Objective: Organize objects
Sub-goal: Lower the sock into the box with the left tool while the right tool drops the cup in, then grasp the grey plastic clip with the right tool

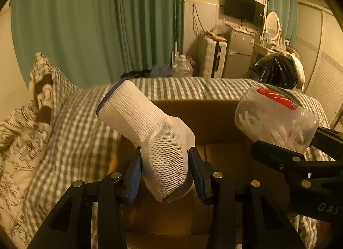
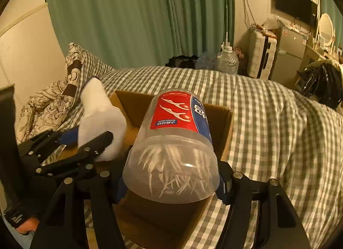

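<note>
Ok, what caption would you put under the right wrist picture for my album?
Right gripper holds a clear jar of floss picks over a cardboard box on the checked bed.

A bed with a green-and-white checked cover [image 2: 268,120] fills the middle of the room. At its left end a leaf-patterned pillow [image 1: 19,133] leans against the wall. Behind the bed hang green curtains [image 1: 85,23]. Just beyond the bed's far edge stands a clear water jug [image 2: 227,62], and to the right of it a white suitcase [image 1: 212,60] and a small grey fridge [image 1: 240,53]. Above the fridge a dark television [image 1: 242,8] hangs on the wall. A black bag [image 1: 276,75] sits at the bed's right end, with an oval mirror [image 1: 272,24] behind it.
</note>
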Motion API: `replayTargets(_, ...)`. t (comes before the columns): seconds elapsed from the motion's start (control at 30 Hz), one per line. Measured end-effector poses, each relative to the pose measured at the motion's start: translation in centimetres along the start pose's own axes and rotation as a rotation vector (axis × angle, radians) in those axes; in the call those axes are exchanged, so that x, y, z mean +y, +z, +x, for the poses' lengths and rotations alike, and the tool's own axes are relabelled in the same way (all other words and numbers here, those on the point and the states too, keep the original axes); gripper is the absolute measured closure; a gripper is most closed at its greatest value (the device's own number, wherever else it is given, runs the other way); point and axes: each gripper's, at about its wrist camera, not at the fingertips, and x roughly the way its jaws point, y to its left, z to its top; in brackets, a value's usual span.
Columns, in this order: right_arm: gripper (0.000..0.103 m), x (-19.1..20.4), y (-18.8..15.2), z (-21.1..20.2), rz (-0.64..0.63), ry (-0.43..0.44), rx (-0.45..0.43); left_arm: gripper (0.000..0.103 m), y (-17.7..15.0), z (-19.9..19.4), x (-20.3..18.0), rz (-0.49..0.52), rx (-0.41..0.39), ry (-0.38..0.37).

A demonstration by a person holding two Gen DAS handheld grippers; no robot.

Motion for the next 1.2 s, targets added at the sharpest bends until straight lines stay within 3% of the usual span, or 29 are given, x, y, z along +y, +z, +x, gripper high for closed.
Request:
replayTargets(0.03,0.038,0.0,-0.1,-0.4,0.006,0.001,-0.011,0.057,-0.1,0.0,0.0,-0.001,0.003,0.001)
replayTargets(0.07,0.03,0.1,-0.1,-0.8,0.011,-0.001,-0.024,0.054,-0.1,-0.3,-0.1,0.002,0.002,0.007)
replayTargets(0.13,0.022,-0.1,0.0,-2.2,0.022,-0.007,-0.055,0.041,-0.1,-1.0,-0.1,0.017,-0.013,0.03)
replayTargets(0.2,0.022,-0.4,0.3,-3.8,0.03,-0.008,-0.079,0.019,0.0,-2.5,-0.2,0.034,-0.039,0.065)
replayTargets(0.37,0.021,0.7,0.8,-9.5,-0.005,-0.046,-0.129,0.018,0.3,-7.7,-0.1,0.053,-0.1,0.094)
replayTargets(0.47,0.018,1.7,0.7,-14.0,-0.029,-0.056,-0.174,0.008,0.3,-11.8,-0.2,0.045,-0.14,0.094)
replayTargets(0.6,0.014,3.1,0.1,-20.1,-0.056,-0.05,-0.22,0.008,0.2,-17.2,0.1,0.026,-0.189,0.095)
replayTargets(0.7,0.012,4.0,-0.9,-23.9,-0.078,-0.047,-0.238,0.0,-0.5,-20.7,0.2,0.011,-0.216,0.102)
replayTargets(0.83,0.01,4.9,-3.2,-28.0,-0.092,-0.053,-0.267,0.0,-2.8,-24.5,0.0,0.021,-0.244,0.124)
replayTargets(1.0,0.009,5.6,-7.3,-29.8,-0.128,-0.107,-0.243,0.0,-7.3,-26.9,-0.4,0.021,-0.218,0.15)
replayTargets(1.2,0.009,5.8,-14.4,-26.6,-0.127,-0.142,-0.128,0.0,-14.1,-26.3,-0.7,-0.015,-0.13,0.163)
